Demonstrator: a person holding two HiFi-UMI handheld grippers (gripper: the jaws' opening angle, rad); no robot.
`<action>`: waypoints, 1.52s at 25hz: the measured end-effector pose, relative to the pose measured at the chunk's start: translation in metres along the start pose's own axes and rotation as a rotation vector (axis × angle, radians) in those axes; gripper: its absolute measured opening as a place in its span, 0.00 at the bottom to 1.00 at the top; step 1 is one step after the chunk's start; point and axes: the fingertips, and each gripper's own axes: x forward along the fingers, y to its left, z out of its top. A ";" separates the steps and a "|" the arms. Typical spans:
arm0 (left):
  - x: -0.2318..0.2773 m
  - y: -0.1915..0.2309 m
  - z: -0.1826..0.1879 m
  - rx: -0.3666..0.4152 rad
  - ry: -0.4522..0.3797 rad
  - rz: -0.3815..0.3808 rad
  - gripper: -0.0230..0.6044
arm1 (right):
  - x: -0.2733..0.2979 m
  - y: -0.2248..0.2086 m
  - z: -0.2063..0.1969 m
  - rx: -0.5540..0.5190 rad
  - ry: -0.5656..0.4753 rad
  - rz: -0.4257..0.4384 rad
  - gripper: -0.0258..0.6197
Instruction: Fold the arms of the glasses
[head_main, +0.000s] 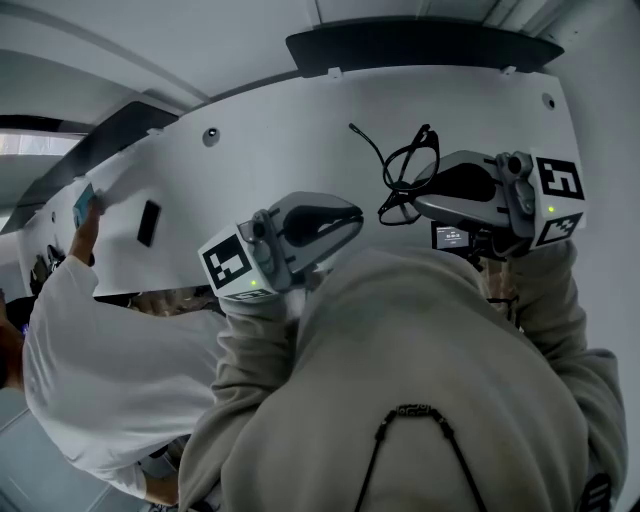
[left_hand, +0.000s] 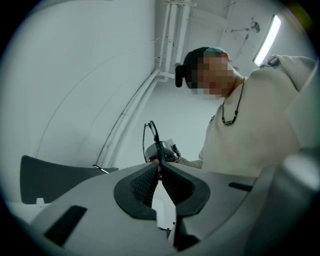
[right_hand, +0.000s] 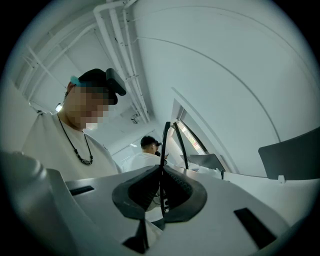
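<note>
**A:** Above the white table (head_main: 250, 150), the glasses (right_hand: 165, 143) hang in the right gripper (right_hand: 162, 168), whose jaws are clamped on the thin black frame.

**B:** How will they handle?

**A:** Light, wire-thin and springy, I'd judge, so they could easily twist or slip. Better to pinch an arm close to its hinge.

**B:** And the left gripper (left_hand: 159, 164)?

**A:** Its jaws are together right at an arm's end, but I can't tell whether they actually nip it. The hinges and lenses are too fine to make out.

The white bench (head_main: 280, 150) carries a small black rectangular block (head_main: 148, 222) lying flat toward its left end; a dark panel (head_main: 420, 45) stands along its far edge, held by white clips.
</note>
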 end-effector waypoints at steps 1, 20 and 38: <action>-0.006 0.009 0.001 -0.003 0.008 0.047 0.05 | 0.001 0.001 0.002 -0.008 0.004 0.001 0.10; -0.002 0.099 0.006 -0.102 0.051 0.395 0.39 | 0.008 0.030 0.009 -0.160 0.054 0.191 0.10; 0.008 0.091 0.016 -0.038 0.099 0.397 0.15 | 0.007 0.024 -0.007 -0.133 0.137 0.192 0.10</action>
